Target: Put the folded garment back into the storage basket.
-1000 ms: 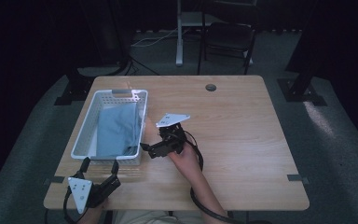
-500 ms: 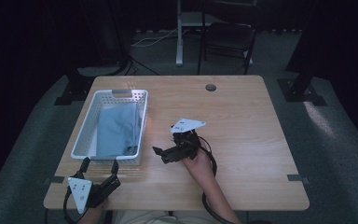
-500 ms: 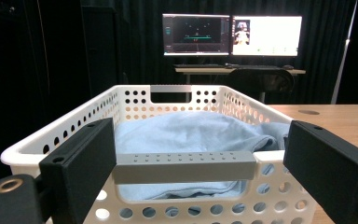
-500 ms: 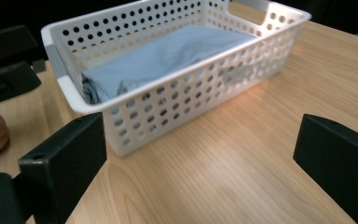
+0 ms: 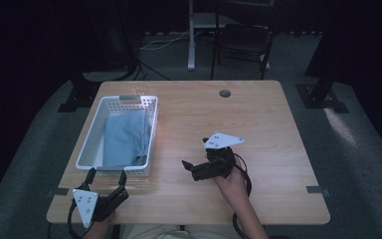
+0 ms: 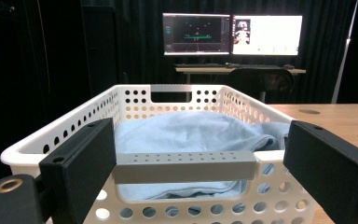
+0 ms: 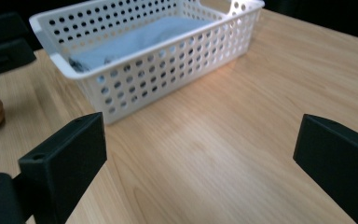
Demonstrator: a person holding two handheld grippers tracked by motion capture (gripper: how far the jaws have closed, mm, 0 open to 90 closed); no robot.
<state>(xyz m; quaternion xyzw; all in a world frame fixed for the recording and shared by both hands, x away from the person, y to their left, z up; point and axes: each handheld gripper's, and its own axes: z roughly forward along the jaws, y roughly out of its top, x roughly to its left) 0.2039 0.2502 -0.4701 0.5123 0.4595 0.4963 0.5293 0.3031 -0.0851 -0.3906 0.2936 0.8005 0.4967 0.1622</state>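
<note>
Blue cloth (image 5: pixel 125 137) lies inside the white basket (image 5: pixel 90 142). Left claw (image 5: pixel 106 178) gapes at the near rim; right claw (image 5: pixel 188 168) hangs open, empty. Advise closing squarely on the rim.

No readable text, label, brand, number or sign is showing anywhere. The two lit computer monitors (image 6: pixel 232 34) standing on the far desk in the left gripper view are displaying graphics and small marks, but these are coming through too small and blurred to read. The white perforated plastic basket (image 6: pixel 182 98) is bearing no lettering that can be made out.
</note>
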